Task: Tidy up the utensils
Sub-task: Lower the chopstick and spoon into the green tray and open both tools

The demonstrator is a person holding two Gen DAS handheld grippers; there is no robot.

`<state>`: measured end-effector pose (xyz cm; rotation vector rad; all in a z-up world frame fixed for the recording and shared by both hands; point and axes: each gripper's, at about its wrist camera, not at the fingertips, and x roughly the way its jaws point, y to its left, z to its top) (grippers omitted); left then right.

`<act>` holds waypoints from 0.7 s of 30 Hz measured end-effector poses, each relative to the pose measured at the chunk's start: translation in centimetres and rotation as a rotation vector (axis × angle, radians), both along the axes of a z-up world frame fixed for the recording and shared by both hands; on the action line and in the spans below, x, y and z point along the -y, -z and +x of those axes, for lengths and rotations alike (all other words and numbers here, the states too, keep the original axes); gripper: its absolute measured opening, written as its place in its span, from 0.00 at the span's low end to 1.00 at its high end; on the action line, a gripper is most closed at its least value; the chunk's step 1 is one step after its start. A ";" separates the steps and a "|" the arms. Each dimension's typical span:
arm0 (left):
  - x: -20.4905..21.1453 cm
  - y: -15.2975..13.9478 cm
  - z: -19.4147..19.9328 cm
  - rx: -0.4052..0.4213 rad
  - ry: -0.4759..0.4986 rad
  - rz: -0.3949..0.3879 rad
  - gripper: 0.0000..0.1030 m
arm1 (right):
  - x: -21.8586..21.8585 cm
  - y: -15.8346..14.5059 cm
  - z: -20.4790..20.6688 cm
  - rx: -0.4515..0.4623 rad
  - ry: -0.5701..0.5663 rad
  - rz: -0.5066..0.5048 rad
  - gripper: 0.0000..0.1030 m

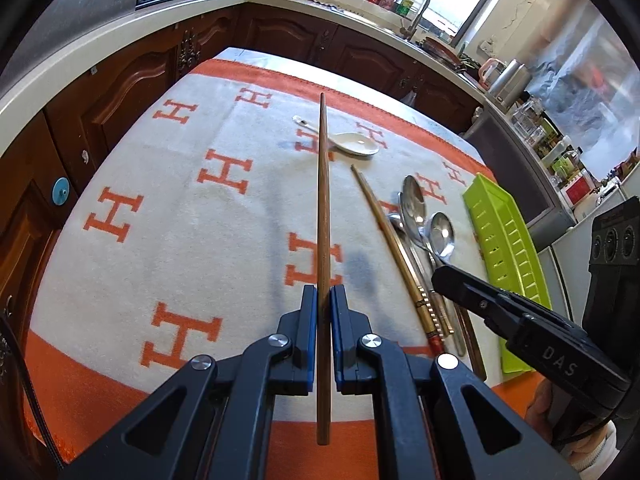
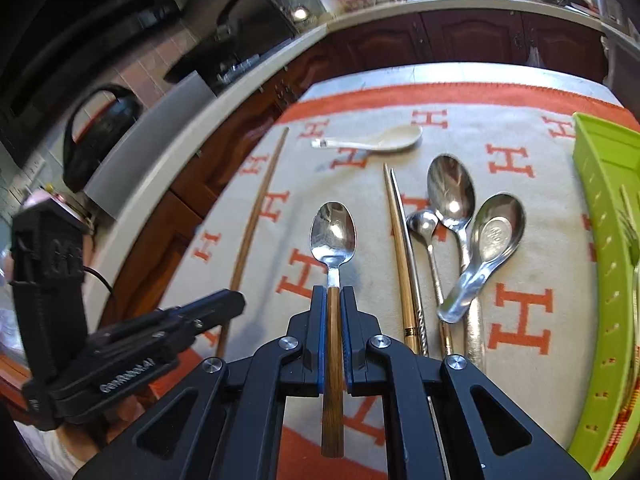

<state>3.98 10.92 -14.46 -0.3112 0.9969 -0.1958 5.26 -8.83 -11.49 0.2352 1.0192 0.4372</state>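
Left fingers (image 1: 323,300) clamped on wooden chopstick (image 1: 323,200); right fingers (image 2: 333,300) pinching wooden-handled spoon (image 2: 333,236), above the worktop (image 2: 520,240).

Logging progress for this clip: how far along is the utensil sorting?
Done: little; some cutlery shows in the green tray. In hand: left gripper shut on a wooden chopstick, right gripper on a wood-handled spoon. Left: white spoon, metal spoons, more chopsticks.

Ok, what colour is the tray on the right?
Lime green, with rows of slots in its wall; the tray shows best in the left wrist view.
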 end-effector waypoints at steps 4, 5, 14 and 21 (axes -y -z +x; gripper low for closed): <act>2.0 -1.9 -0.1 0.033 0.048 -0.002 0.04 | 2.4 -2.6 -1.1 0.058 0.045 0.029 0.06; 2.5 -2.4 -0.1 0.040 0.061 -0.005 0.04 | 3.3 -3.3 -1.4 0.075 0.064 0.035 0.06; 11.2 -6.3 1.9 0.028 0.220 -0.095 0.04 | 14.2 -6.2 -3.1 0.103 0.321 -0.052 0.06; 20.3 -5.5 3.9 -0.040 0.327 -0.111 0.04 | 23.3 -4.6 -3.3 0.070 0.493 -0.095 0.06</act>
